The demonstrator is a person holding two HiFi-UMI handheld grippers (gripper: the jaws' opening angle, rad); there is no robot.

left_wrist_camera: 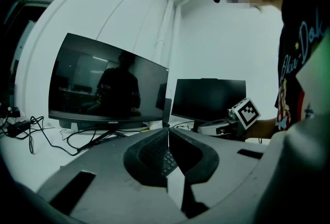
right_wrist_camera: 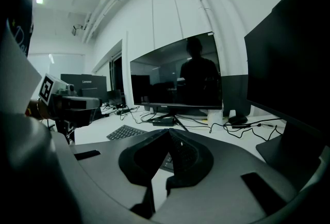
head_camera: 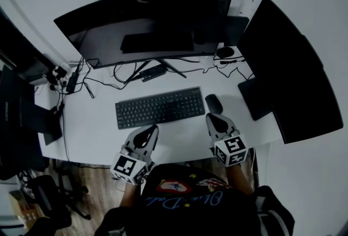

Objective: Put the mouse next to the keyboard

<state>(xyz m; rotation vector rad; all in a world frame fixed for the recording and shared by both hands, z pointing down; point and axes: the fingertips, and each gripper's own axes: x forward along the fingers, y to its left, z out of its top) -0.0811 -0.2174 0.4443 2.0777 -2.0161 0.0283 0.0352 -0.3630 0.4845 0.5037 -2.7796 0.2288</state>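
Looks basically done. Head view: keyboard mid-desk, mouse parked just right of it, clear of both tools. Nothing left, probably, beyond backing off. Left gripper and right gripper near the keyboard's front edge. Pinched shut on nothing, plain only in the gripper views. Can't spot the mouse there.

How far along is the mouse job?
Looks done: the mouse lies just right of the keyboard, not touching it. In hand: nothing; the left tongs and right tongs are shut and empty near the desk's front edge. Left: nothing that I can see.
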